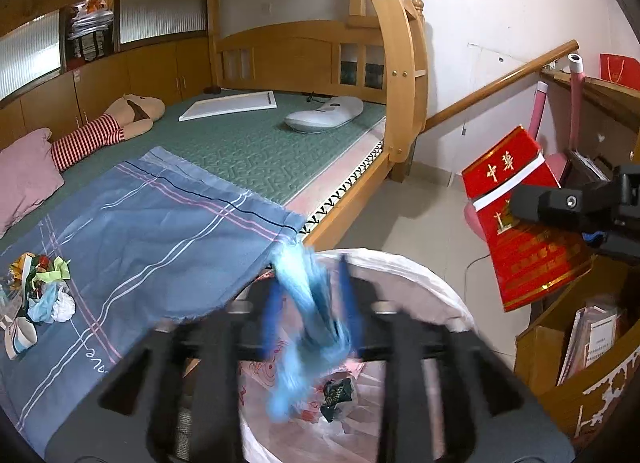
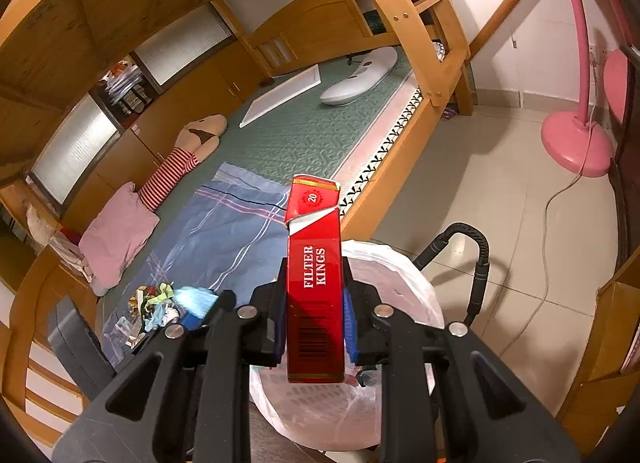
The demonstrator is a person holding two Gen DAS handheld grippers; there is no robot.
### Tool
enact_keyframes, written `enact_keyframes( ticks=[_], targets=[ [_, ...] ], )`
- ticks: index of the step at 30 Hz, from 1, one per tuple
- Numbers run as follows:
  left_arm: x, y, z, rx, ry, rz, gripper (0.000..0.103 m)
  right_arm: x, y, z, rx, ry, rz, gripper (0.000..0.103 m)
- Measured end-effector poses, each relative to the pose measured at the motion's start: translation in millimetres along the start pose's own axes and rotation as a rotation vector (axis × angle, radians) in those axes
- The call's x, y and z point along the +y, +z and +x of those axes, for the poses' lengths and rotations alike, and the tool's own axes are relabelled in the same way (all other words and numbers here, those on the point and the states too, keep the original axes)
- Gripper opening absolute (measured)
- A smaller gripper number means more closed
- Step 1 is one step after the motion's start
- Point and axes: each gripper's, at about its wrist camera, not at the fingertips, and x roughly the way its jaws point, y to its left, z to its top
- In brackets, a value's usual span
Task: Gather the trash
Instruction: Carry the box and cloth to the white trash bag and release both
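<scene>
- Blurred blue rag hangs nearest the left lens, between the blue pads of the left tool; its jaws stand partly apart and the cloth looks loose between them rather than pinched, though the smear makes this hard to be sure of.
- Directly beneath it gapes the white-lined bin, with a dark wrapper and pinkish scraps already at the bottom.
- Over on the other side, the right tool is clamped on the narrow flanks of a red cigarette carton, the jaws close together against the card.
- That carton's long axis runs forward along the fingers, lid end away from the lens, bottom end hanging over the bin's mouth.
- So both pieces sit above the bin: a drop needs only a release, and the left load seems closer to falling.
- More rubbish remains in a small heap on the blue sheet of the bed, well to the left of the bin.
- By my reading, the left tool is the nearer one for that heap.
</scene>
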Motion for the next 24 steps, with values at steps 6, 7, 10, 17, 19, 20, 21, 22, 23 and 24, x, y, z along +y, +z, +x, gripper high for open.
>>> enact_keyframes(
  ticks=[6,7,10,17,19,20,21,22,23,24],
  targets=[
    [8.3,0.3,-5.1,-0.022,0.038,-0.017,0.068,-2.8,-1.4,7.3,0.02,-0.005,0.006,0.023],
    [11.4,-0.2,-5.7,-0.024,0.05,-0.022,0.071,-2.9,-2.2,9.3,0.025,-0.006,0.004,0.023],
    [20.8,0.0,-10.3,-0.027,0.07,-0.044,0.075,-0.5,-3.3,17.8,0.043,-0.013,-0.002,0.023],
    [51.2,2.0,-24.3,-0.05,0.109,-0.118,0.076,3.4,-13.4,51.4,0.128,-0.063,-0.038,0.03],
    [58.1,2.5,-28.1,-0.058,0.116,-0.139,0.077,3.9,-16.1,56.4,0.129,-0.08,-0.042,0.048],
    [62.5,2.5,-30.1,-0.062,0.118,-0.15,0.077,4.0,-17.0,58.2,0.126,-0.086,-0.044,0.053],
    [66.5,2.3,-32.0,-0.065,0.12,-0.159,0.077,3.6,-18.0,59.5,0.124,-0.09,-0.045,0.059],
    [67.8,2.8,-32.4,-0.068,0.124,-0.163,0.077,4.0,-18.5,60.6,0.122,-0.094,-0.048,0.06],
    [71.4,2.6,-33.3,-0.072,0.129,-0.171,0.077,4.8,-18.9,61.9,0.123,-0.098,-0.052,0.06],
    [74.0,3.1,-33.7,-0.073,0.13,-0.176,0.077,5.7,-20.0,63.3,0.126,-0.101,-0.057,0.06]
  ],
)
